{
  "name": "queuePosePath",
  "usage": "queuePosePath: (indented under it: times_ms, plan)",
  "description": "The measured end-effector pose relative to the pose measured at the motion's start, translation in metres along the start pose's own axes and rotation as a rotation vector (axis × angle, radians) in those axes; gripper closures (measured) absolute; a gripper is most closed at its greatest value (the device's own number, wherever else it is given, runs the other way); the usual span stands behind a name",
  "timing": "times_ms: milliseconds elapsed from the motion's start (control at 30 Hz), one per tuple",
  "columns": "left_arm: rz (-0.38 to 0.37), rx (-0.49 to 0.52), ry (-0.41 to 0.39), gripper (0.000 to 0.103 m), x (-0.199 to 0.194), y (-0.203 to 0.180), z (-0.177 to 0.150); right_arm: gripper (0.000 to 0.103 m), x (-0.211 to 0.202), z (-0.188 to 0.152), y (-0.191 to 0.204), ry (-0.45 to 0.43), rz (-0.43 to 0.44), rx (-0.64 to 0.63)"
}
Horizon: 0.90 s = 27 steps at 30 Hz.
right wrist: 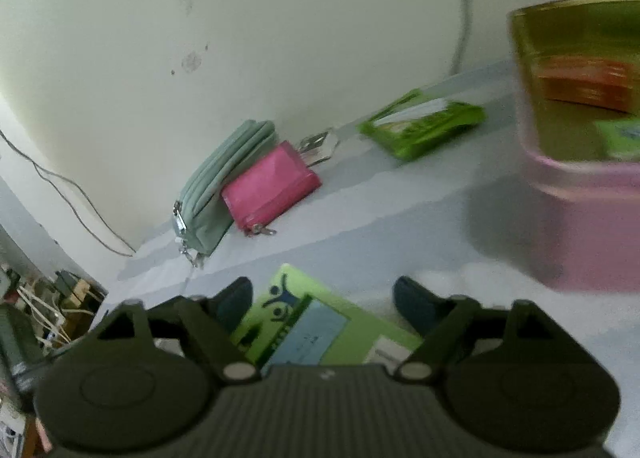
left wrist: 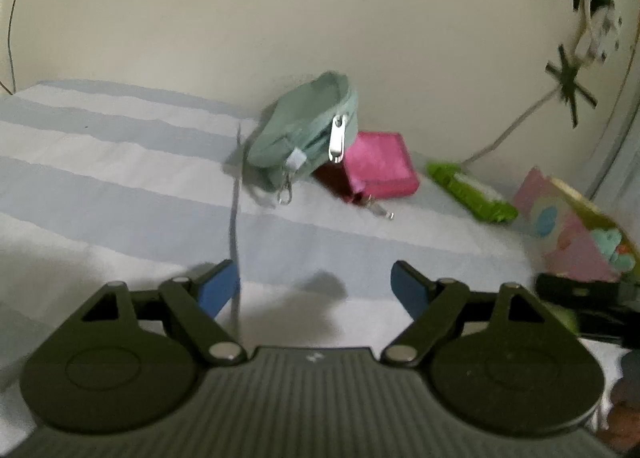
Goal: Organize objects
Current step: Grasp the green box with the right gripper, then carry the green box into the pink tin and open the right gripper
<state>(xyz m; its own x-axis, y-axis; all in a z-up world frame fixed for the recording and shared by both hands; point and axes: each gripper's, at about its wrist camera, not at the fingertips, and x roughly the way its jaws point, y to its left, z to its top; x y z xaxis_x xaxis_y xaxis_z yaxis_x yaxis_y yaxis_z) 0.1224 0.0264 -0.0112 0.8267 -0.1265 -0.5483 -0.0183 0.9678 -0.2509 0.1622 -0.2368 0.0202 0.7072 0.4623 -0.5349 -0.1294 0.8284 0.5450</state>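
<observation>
Our right gripper [right wrist: 323,298] hovers, jaws spread wide and empty, over a green card [right wrist: 308,322] on the striped cloth [right wrist: 400,218] (light, stiff, we judge; pinch an edge). Our left gripper [left wrist: 315,282], equally wide and empty, faces the soft teal pouch [left wrist: 304,130] by the wall.

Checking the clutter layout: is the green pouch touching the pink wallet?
Touching. The right wrist view shows the pink wallet pressed against the green pouch with no gap; in the left wrist view the pouch leans onto it.
</observation>
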Motion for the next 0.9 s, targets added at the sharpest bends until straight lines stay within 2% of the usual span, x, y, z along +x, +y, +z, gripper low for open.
queuePosePath:
  times_ms: [67,200,300,467,567,733,833,900]
  plan:
    - [-0.006,0.023,0.012,0.018,-0.009,-0.008,-0.006,0.017,-0.018,-0.004,-0.008,-0.024,0.021,0.034]
    - [-0.087,0.058,0.027,0.018,-0.038,-0.032,-0.019,0.015,-0.047,-0.007,-0.016,-0.098,0.037,0.039]
    - [-0.132,0.081,0.022,0.018,-0.057,-0.052,-0.025,0.015,-0.060,-0.006,-0.021,-0.121,0.034,0.052]
    - [-0.142,0.106,0.009,0.018,-0.073,-0.067,-0.027,0.015,-0.079,-0.016,-0.018,-0.164,0.042,0.023]
    - [-0.119,0.133,0.024,0.018,-0.071,-0.069,-0.027,0.015,-0.085,-0.029,-0.015,-0.146,0.042,-0.011]
    - [-0.108,0.164,0.090,0.020,-0.056,-0.072,-0.029,0.013,-0.092,-0.062,0.008,-0.057,0.034,-0.230]
    - [-0.142,0.169,0.125,0.028,-0.052,-0.073,-0.030,0.011,-0.085,-0.075,0.029,-0.009,-0.007,-0.404]
    - [-0.159,0.189,0.151,0.032,-0.048,-0.076,-0.033,0.011,-0.074,-0.077,0.036,0.031,-0.017,-0.458]
